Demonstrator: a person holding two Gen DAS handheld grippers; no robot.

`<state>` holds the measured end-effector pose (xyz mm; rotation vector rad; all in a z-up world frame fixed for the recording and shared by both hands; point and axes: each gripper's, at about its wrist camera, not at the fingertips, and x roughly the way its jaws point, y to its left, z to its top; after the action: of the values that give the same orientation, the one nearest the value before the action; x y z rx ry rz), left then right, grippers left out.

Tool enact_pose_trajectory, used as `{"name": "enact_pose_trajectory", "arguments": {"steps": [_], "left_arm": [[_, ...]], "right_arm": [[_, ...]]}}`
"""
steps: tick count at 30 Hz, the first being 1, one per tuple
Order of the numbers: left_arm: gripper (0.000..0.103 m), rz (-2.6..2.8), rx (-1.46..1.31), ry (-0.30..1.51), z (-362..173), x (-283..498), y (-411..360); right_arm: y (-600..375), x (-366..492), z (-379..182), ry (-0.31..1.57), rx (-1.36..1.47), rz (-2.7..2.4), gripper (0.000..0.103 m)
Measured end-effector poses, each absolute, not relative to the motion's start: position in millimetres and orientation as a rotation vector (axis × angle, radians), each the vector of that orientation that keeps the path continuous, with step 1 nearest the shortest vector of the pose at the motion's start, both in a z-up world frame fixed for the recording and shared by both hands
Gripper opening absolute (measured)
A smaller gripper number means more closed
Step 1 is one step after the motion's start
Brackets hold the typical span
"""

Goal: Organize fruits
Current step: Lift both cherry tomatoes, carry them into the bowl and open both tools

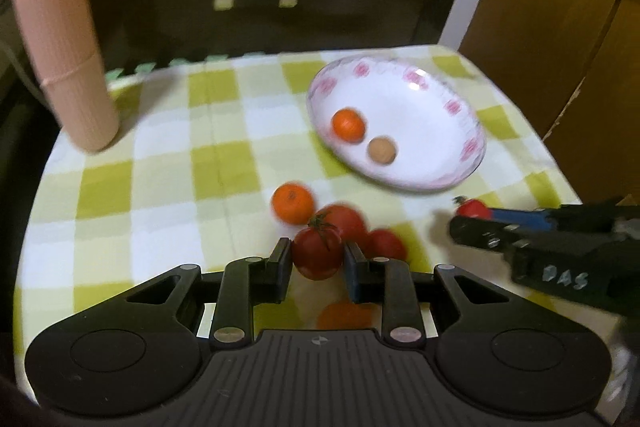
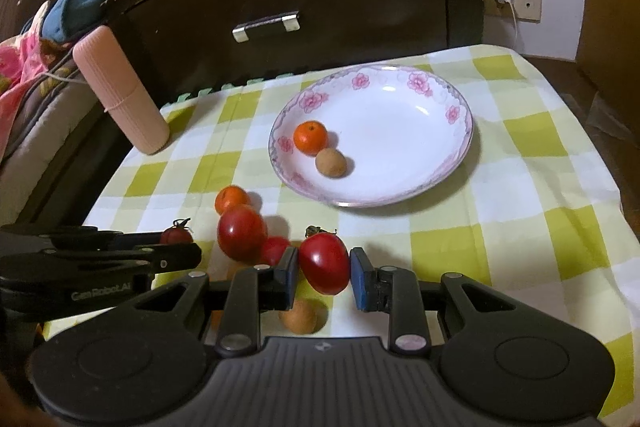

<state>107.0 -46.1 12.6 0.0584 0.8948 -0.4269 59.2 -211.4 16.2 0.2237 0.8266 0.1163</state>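
Red tomatoes are pinched in both grippers, one in the left gripper (image 1: pixel 316 259) and one in the right gripper (image 2: pixel 324 265), held near the floral plate (image 2: pixel 448 163), probably to join its orange (image 2: pixel 310 137) and brown fruit (image 2: pixel 330 163).

We see a table covered by a green-and-white checked tablecloth (image 2: pixel 520 187). On the cloth rests a white floral-rimmed plate (image 2: pixel 400 187), and near the far left corner stands a ribbed pink case (image 2: pixel 124 95), tilted in this fisheye view. Left of the plate lie a small orange (image 2: pixel 230 197) and, touching one another, a large tomato (image 2: pixel 240 233) and a smaller tomato (image 2: pixel 274 249). A tan round fruit (image 2: pixel 299 317) sits nearer us.
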Motion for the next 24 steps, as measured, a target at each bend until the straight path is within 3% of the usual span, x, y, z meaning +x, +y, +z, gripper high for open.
{"name": "enact_pose_trajectory", "arguments": {"steps": [24], "left_arm": [[0.033,-0.471,0.098,0.913,5,176,-112]], "right_arm": [[-248,123,9,0.788,0.222,0.071,0.027]]}}
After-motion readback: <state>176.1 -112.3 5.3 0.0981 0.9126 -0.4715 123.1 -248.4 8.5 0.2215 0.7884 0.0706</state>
